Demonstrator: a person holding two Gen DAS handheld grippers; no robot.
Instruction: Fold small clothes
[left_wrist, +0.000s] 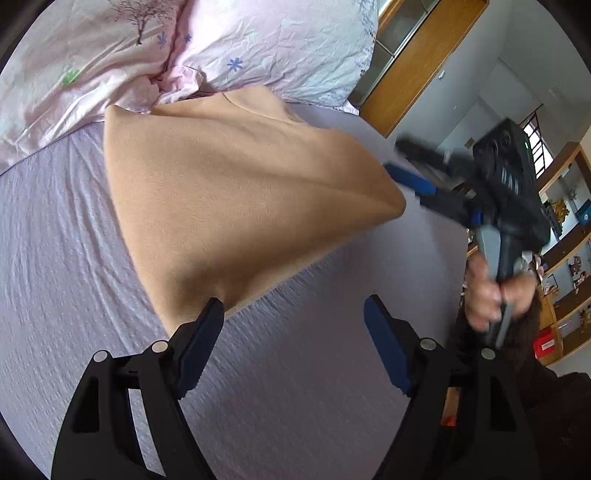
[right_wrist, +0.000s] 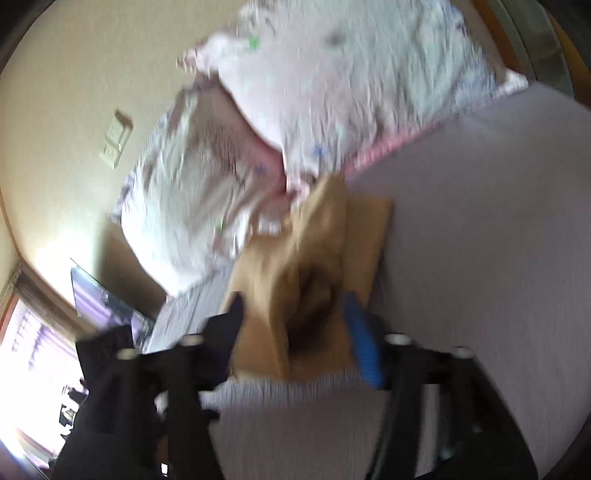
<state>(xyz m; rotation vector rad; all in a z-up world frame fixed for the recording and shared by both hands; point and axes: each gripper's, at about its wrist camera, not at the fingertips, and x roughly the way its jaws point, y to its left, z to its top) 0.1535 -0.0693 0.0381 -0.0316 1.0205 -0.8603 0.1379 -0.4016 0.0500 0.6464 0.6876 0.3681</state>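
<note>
The left gripper (left_wrist: 293, 339) hung over the lavender bedsheet (left_wrist: 66, 236) with its jaws spread wide and nothing between them, its left finger just beside the near corner of the tan fleece garment (left_wrist: 236, 192). The right gripper (right_wrist: 295, 325) had its blue-padded fingers (right_wrist: 364, 347) either side of a bunched corner of the same garment (right_wrist: 317, 266); the left view showed that corner pulled up into a taut peak, so it looked pinched on the cloth, though blur left the contact itself unclear. The far edge of the garment lay flat on the sheet against the pink floral pillows (left_wrist: 280, 40), while the near side was raised off the bed. By my reading the work stood at an early fold: one side was being carried across, no flat folded layers showed yet, and smoothing plus further folds remained.
</note>
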